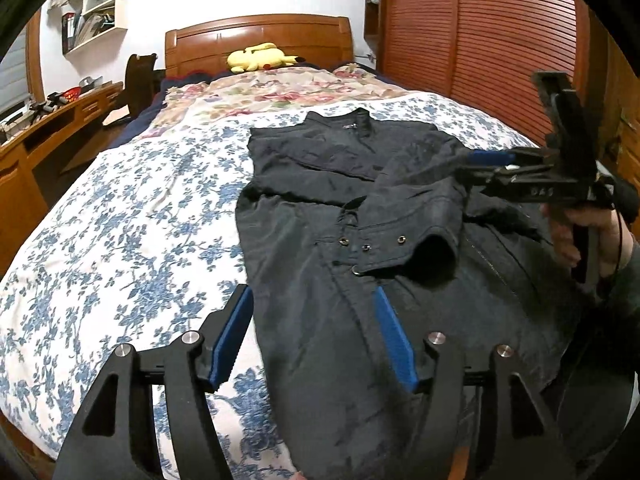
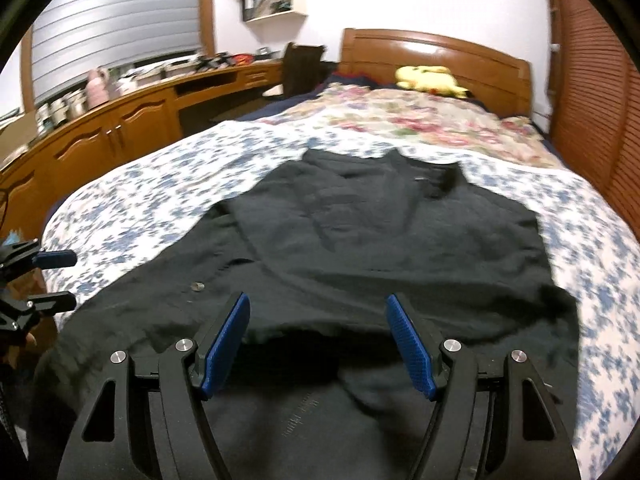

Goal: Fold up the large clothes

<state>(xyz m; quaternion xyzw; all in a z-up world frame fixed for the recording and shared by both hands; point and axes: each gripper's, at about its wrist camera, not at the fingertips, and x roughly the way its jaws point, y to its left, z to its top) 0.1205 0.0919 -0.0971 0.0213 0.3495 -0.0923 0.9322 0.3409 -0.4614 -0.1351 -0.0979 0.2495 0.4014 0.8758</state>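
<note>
Both sleeves look folded in, so with the left gripper (image 1: 314, 336) and right gripper (image 2: 318, 346) open and empty above the dark jacket (image 1: 360, 208) (spread on the bed), its hem beneath the fingers likely needs pinching next.

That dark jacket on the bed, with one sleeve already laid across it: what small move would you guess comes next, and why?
Probably the left gripper reaches for the hem of the jacket nearest it to fold it up toward the collar. One sleeve lies across the chest, and both it and the right gripper are open, holding nothing.
</note>
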